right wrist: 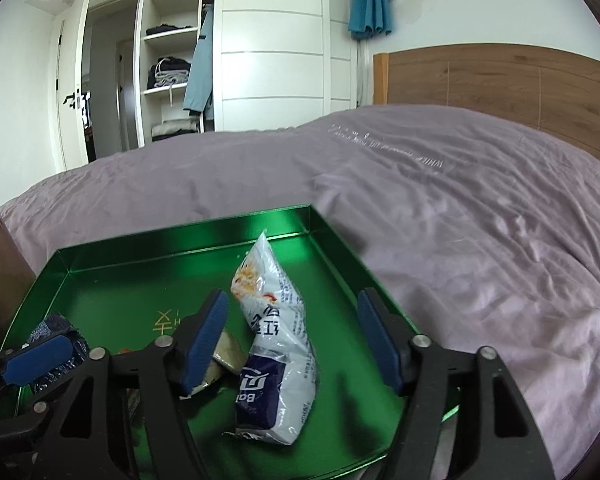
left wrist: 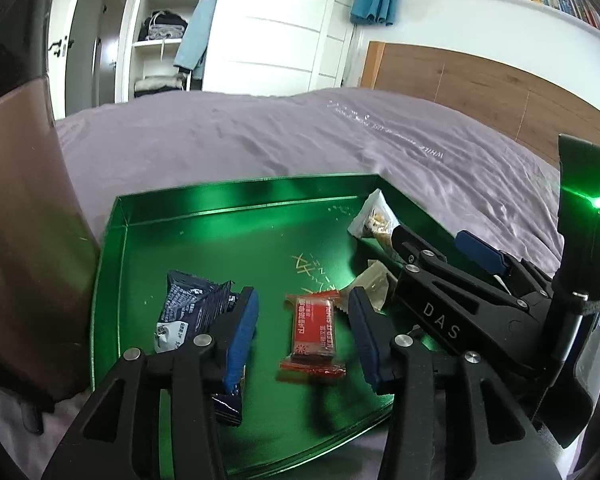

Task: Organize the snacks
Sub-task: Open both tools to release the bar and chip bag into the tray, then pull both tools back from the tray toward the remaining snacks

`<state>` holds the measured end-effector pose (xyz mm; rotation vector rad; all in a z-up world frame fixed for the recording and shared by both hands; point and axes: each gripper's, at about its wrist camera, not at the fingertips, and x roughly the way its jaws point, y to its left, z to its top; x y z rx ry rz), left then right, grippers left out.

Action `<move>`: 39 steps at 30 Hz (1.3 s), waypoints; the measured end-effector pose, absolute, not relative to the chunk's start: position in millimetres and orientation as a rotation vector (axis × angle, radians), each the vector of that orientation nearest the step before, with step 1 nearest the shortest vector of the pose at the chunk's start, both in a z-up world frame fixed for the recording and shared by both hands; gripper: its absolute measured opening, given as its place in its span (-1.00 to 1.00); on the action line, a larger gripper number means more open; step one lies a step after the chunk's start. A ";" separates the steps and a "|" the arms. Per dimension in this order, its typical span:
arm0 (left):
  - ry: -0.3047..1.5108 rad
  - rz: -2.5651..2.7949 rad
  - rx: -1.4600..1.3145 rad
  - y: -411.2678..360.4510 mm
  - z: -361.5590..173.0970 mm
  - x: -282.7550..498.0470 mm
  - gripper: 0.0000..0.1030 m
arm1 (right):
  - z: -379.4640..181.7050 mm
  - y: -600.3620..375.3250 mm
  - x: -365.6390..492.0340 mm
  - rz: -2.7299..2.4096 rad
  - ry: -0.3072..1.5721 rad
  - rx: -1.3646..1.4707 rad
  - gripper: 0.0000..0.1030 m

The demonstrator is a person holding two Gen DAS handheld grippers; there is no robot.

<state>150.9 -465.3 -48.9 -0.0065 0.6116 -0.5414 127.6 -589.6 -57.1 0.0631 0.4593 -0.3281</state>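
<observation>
A shiny green tray (left wrist: 204, 210) lies on the bed with several snacks in it. A red wrapped bar (left wrist: 314, 332) lies flat between the fingers of my left gripper (left wrist: 302, 294), which is open, its pads clear of the bar. A dark blue packet (left wrist: 192, 304) rests beside the left finger. In the right wrist view my right gripper (right wrist: 293, 298) stands wide open over the tray (right wrist: 180, 248). A white and blue snack bag (right wrist: 276, 344) lies between its fingers, untouched. A small beige packet (right wrist: 228, 350) sits by the left pad.
The tray sits on a purple bedspread (right wrist: 460, 208) that stretches away to the right and back. A wooden headboard (right wrist: 500, 80) stands at the far right and an open white wardrobe (right wrist: 172, 60) behind. A brown upright surface (left wrist: 20, 240) stands close to the tray's left side.
</observation>
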 end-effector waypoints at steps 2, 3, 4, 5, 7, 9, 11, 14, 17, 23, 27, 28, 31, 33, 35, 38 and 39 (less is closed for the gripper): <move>0.589 -0.537 -0.004 -463.6 -47.0 147.0 -0.17 | -52.1 -588.4 122.8 -0.346 0.432 0.053 0.80; 0.575 -0.535 -0.006 -462.6 -45.4 144.9 -0.12 | -50.3 -588.7 120.9 -0.352 0.423 0.053 0.95; 0.564 -0.534 -0.008 -461.4 -43.9 143.2 -0.09 | -48.6 -589.2 119.1 -0.354 0.416 0.056 1.00; 0.554 -0.533 -0.011 -460.6 -42.5 141.9 -0.01 | -45.9 -590.2 115.9 -0.361 0.403 0.061 1.00; 0.530 -0.538 -0.019 -458.1 -39.4 138.4 0.12 | -41.1 -590.8 110.9 -0.376 0.383 0.062 1.00; 0.498 -0.541 -0.018 -456.9 -36.0 133.2 0.18 | -34.5 -589.6 104.8 -0.399 0.363 0.049 1.00; 0.457 -0.543 -0.010 -456.7 -31.4 126.1 0.19 | -25.1 -587.2 96.5 -0.431 0.346 0.026 1.00; 0.400 -0.542 0.009 -458.2 -22.6 113.6 0.25 | -11.8 -584.1 85.8 -0.465 0.356 -0.003 1.00; 0.327 -0.546 0.008 -454.2 -4.9 95.8 0.26 | 8.0 -580.6 66.5 -0.496 0.386 -0.032 1.00; 0.197 -0.546 0.017 -438.3 55.2 56.7 0.54 | 44.2 -577.6 16.8 -0.552 0.427 -0.041 1.00; 0.214 -0.574 0.043 -413.4 76.7 33.1 0.54 | 63.2 -563.8 -15.8 -0.563 0.427 -0.030 1.00; 0.219 -0.580 0.057 -406.2 80.7 26.0 0.54 | 68.1 -559.1 -23.4 -0.559 0.426 -0.022 1.00; 0.192 -0.570 0.116 -382.9 95.3 -1.6 0.55 | 83.4 -538.2 -45.6 -0.533 0.423 -0.001 1.00; 0.163 -0.550 0.152 -365.0 103.3 -24.2 0.55 | 91.9 -524.8 -55.2 -0.513 0.415 0.006 1.00; 0.140 -0.523 0.163 -341.5 115.7 -40.9 0.55 | 101.1 -505.0 -66.8 -0.472 0.411 0.016 1.00; 0.120 -0.469 0.154 -311.0 128.1 -57.0 0.65 | 110.0 -474.8 -77.2 -0.418 0.409 -0.001 1.00; 0.121 -0.451 0.148 -300.5 131.2 -60.9 0.74 | 112.1 -464.6 -79.9 -0.399 0.409 -0.006 1.00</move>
